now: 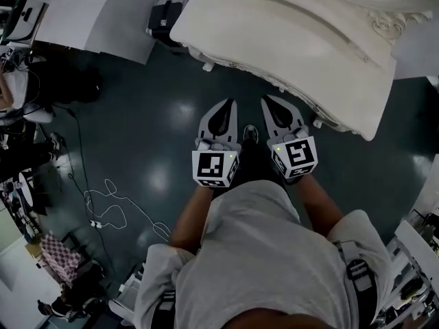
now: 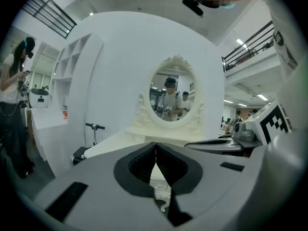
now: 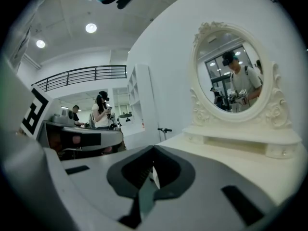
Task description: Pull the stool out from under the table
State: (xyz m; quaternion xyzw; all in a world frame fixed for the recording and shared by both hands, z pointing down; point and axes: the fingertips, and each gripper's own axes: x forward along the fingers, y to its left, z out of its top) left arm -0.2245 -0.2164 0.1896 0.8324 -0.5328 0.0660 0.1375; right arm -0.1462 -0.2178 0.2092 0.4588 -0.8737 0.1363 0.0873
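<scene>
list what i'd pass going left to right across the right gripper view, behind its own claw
marker cube → standing person in a white top → tall white shelf unit → scooter handlebar → oval mirror

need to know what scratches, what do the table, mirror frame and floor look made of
Table: probably painted wood or moulded resin, cream satin finish; soft sheen, carved trim along its edge.
Mirror frame: same cream look, moulded scrolls, material unclear.
Floor: smooth dark glossy coating, maybe epoxy; it mirrors the ceiling lights.
</scene>
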